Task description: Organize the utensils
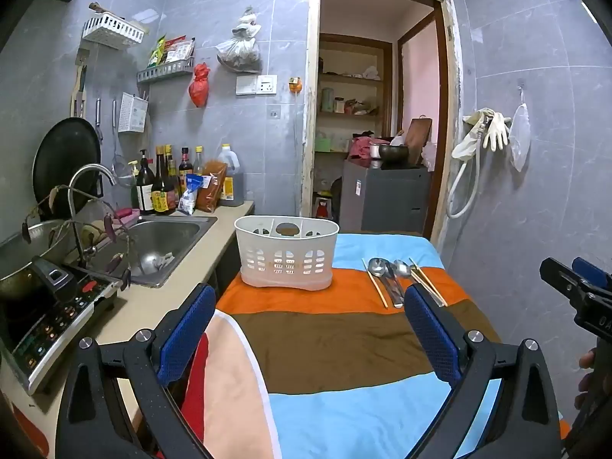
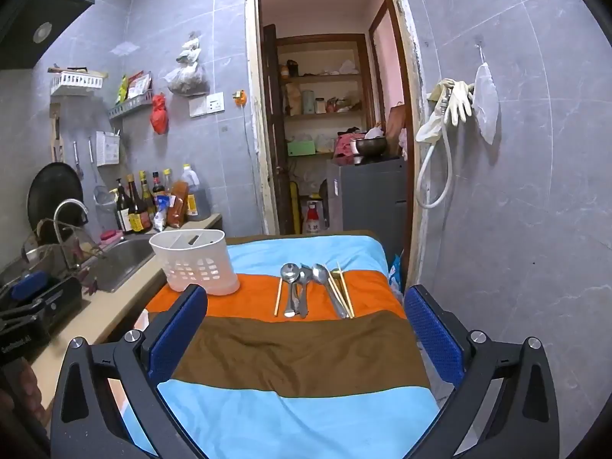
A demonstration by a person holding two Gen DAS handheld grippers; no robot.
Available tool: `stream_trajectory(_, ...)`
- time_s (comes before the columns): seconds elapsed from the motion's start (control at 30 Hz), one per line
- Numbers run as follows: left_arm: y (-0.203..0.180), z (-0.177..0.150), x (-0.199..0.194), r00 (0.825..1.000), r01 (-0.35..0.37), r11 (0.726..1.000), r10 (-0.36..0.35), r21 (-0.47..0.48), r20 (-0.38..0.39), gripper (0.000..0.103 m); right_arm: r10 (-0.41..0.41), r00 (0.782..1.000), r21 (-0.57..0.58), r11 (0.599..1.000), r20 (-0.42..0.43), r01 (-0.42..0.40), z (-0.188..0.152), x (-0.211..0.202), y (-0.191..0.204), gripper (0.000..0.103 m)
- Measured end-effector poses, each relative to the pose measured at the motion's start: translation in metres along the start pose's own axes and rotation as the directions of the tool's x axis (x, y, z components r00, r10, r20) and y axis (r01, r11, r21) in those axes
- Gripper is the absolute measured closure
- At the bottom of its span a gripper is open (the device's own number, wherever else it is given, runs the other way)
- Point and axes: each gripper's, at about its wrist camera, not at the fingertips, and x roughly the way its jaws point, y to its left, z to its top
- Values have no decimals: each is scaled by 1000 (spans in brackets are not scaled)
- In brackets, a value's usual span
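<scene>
- Progress: by the look of the scene, the task is at its start. No utensil stands up out of the basket (image 2: 193,264), though its depths are hidden; all the visible utensils lie on the cloth (image 2: 302,352). Sorting them into the basket remains to be done.
- Left gripper (image 1: 310,329): its fingers (image 1: 187,329) are spread wide and hold nothing. In the left wrist view they frame the lower middle of the frame, well short of the utensils.
- Right gripper (image 2: 306,329): its fingers (image 2: 434,329) are likewise released, with only the cloth between them. It points toward the utensils, which sit near the centre of the right wrist view.
- Utensils: three metal spoons (image 2: 300,287) lie side by side on the orange stripe, bowls toward the far end, handles toward the camera. The two on the left overlap or touch; whether they touch cannot be settled.
- Chopsticks: one pale chopstick (image 2: 278,300) lies just left of the spoons. Several more chopsticks (image 2: 344,294) lie at the right, touching or crossing the rightmost spoon's handle.
- Basket: white plastic, oval, with slotted walls and inner dividers forming compartments. It stands upright on the left part of the orange stripe, apart from the spoons, left of centre in the right wrist view.
- Support: the striped cloth in blue, orange and brown covers the bench. A sink (image 1: 164,241) lies to the left of it.
</scene>
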Motion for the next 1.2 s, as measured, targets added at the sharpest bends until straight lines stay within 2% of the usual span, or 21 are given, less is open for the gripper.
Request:
stream_trajectory(0.5,13,-5,-1,1000,-2,1000,2,-12,-6,6,13,1000,5,1000,-4,-13,1,5,5,0)
stream_trajectory(1.2,11,-1,2,1000,-7,1000,7,-6,-3,6,12,1000,1,1000,-4,-12,0,3,6,0)
